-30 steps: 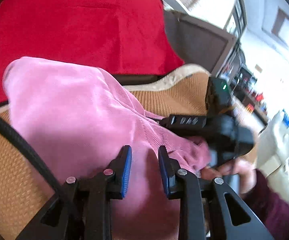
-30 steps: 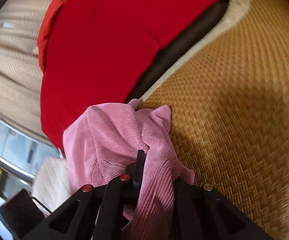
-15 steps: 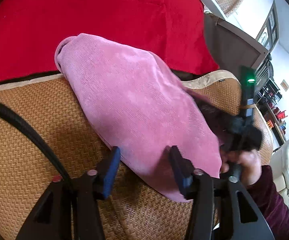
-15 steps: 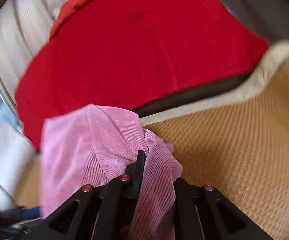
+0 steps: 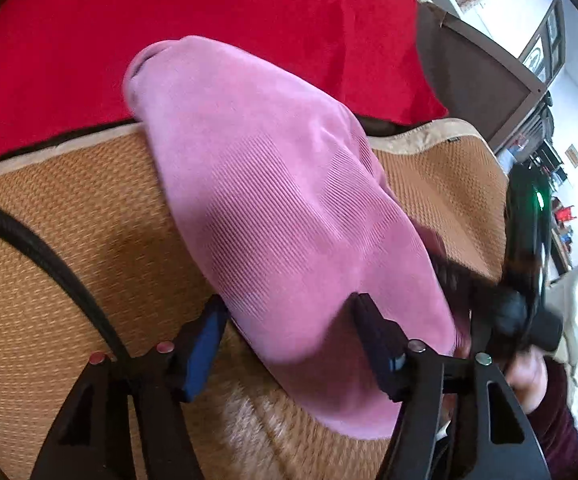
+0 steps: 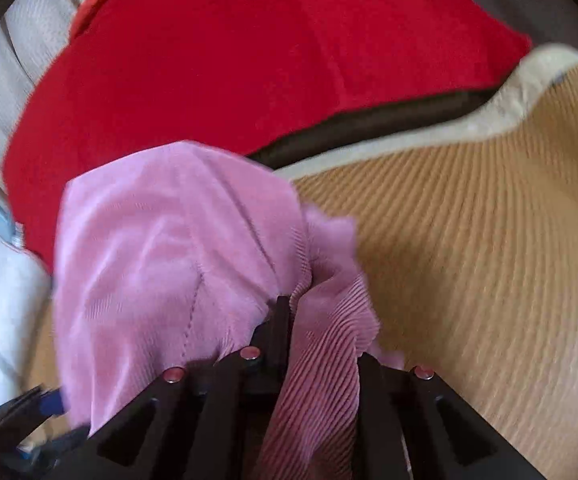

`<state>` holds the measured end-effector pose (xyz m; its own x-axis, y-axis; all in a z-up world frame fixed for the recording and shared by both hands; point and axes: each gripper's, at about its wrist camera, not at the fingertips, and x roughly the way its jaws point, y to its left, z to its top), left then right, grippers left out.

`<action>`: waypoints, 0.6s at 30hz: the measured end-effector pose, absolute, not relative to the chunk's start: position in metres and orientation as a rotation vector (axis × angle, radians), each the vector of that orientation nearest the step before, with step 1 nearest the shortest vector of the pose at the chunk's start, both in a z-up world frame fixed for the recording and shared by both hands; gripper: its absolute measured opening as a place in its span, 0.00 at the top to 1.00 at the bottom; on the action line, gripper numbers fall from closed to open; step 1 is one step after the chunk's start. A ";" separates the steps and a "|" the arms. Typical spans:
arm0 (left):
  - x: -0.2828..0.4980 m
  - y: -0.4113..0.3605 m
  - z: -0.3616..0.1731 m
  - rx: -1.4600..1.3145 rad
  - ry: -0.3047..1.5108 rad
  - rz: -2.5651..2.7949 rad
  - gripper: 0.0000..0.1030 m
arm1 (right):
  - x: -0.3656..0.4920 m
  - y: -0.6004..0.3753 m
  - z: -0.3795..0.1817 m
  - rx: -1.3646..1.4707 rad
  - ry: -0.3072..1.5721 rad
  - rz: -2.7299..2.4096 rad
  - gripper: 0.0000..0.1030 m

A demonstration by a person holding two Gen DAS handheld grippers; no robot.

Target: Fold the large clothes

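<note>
A pink ribbed garment lies stretched across a woven tan mat, reaching from the red cushion down toward me. My left gripper is open, its blue-padded fingers spread on either side of the garment's near edge, empty. My right gripper is shut on a bunched fold of the pink garment and holds it above the mat. The right gripper also shows in the left wrist view, blurred, at the garment's right end.
A red cushion lies behind the mat, with a dark gap between them. A black cable crosses the mat at left. A dark chair back and room clutter are at the right. White fabric lies at left.
My left gripper opened wider and drew back off the garment. The right gripper swung round with the garment in it, pulling it out long across the mat.
</note>
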<state>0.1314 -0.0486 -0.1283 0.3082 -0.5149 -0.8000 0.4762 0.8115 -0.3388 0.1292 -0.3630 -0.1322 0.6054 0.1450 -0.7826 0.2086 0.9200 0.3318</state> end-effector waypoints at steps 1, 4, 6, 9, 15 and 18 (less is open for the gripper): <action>0.130 -0.042 -0.124 -0.040 1.073 -0.659 0.39 | 0.118 -0.353 -0.130 0.420 0.941 -0.036 0.89; 0.127 -0.037 -0.112 0.025 1.029 -0.662 0.39 | 0.096 -0.345 -0.130 0.517 0.976 0.008 0.89; 0.126 -0.047 -0.116 0.047 1.021 -0.645 0.39 | 0.089 -0.341 -0.129 0.503 0.961 0.008 0.89; 0.123 -0.067 -0.124 0.112 0.970 -0.600 0.37 | 0.090 -0.356 -0.131 0.575 0.953 0.028 0.89; 0.110 -0.105 -0.136 0.311 0.869 -0.535 0.35 | 0.080 -0.396 -0.104 0.609 0.779 0.010 0.89; 0.115 -0.119 -0.145 0.335 0.865 -0.489 0.31 | 0.095 -0.390 -0.104 0.502 0.786 -0.021 0.89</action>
